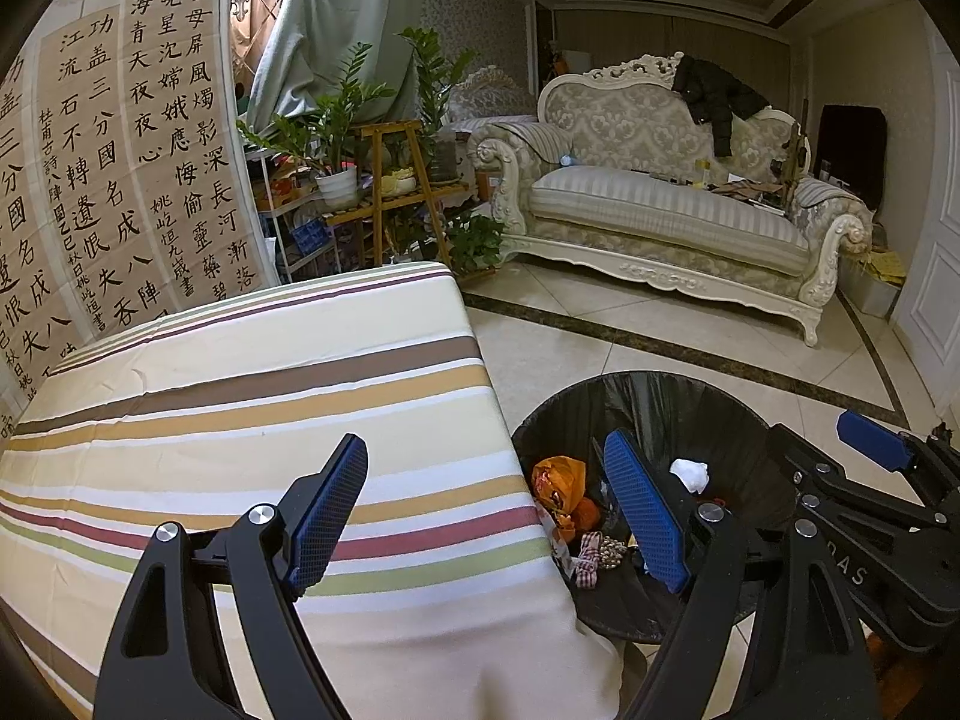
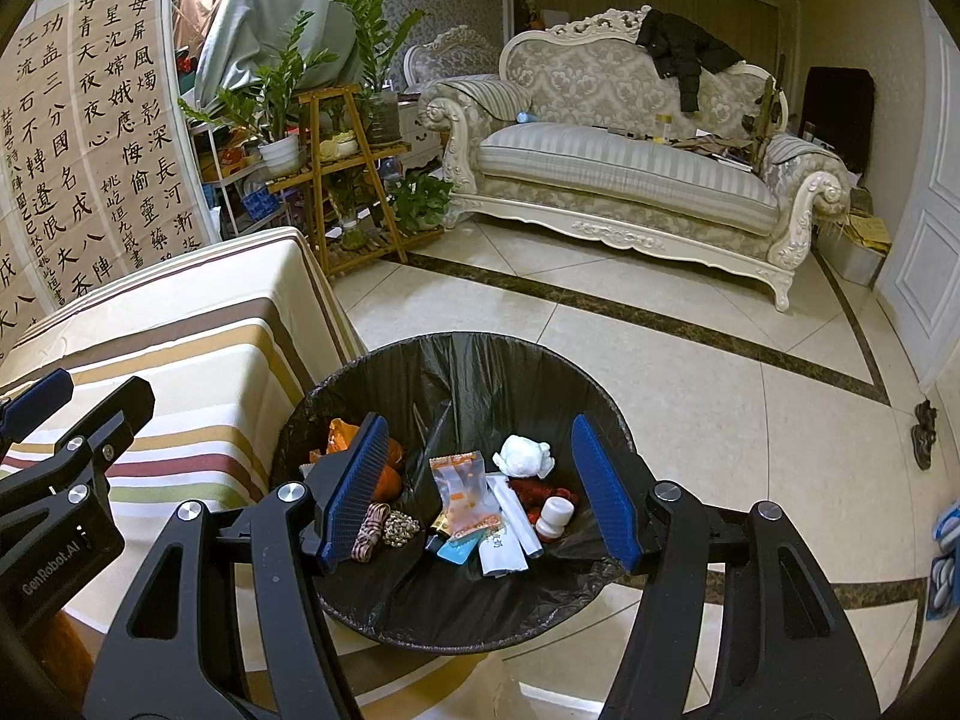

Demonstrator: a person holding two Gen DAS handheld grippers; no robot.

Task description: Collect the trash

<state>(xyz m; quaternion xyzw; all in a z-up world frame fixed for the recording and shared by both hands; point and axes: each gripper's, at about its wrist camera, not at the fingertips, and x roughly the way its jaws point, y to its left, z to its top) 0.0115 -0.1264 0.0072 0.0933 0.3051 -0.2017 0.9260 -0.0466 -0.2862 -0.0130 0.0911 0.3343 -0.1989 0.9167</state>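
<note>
Cream tiled floor (image 2: 690, 408) with dark inlay bands, ornate sofa (image 2: 612, 168) at the far wall with a black jacket (image 2: 684, 57) over its back, calligraphy sheets (image 1: 120, 168) on the left, plant stand (image 2: 354, 180) with potted plants beside them. Desk (image 1: 240, 420) under a striped cloth fills the left, top bare. Trash bin (image 2: 456, 372) with black liner stands on the floor right against the desk's right edge, mouth up, round. Trash all sits in the bin bottom: clear packet with orange print (image 2: 462, 492), long axis running roughly toward the far rim; white sachet (image 2: 510, 528) lying slantwise next to it; crumpled white tissue (image 2: 525, 456) at the far right; small white jar (image 2: 555, 516) tipped on its side by a red clump (image 2: 534, 492); orange wrapper (image 1: 558, 480) on the desk side; checked ribbon (image 2: 369, 531) and a bead cluster (image 2: 399, 528) near the front. Right tool (image 2: 480, 492) hangs over the bin mouth, blue pads spread wide, nothing between them, not touching the trash. Left tool (image 1: 486, 516) straddles the desk edge and bin rim, pads spread wide too, pinching nothing. The two tools are side by side, near each other, apart.
</note>
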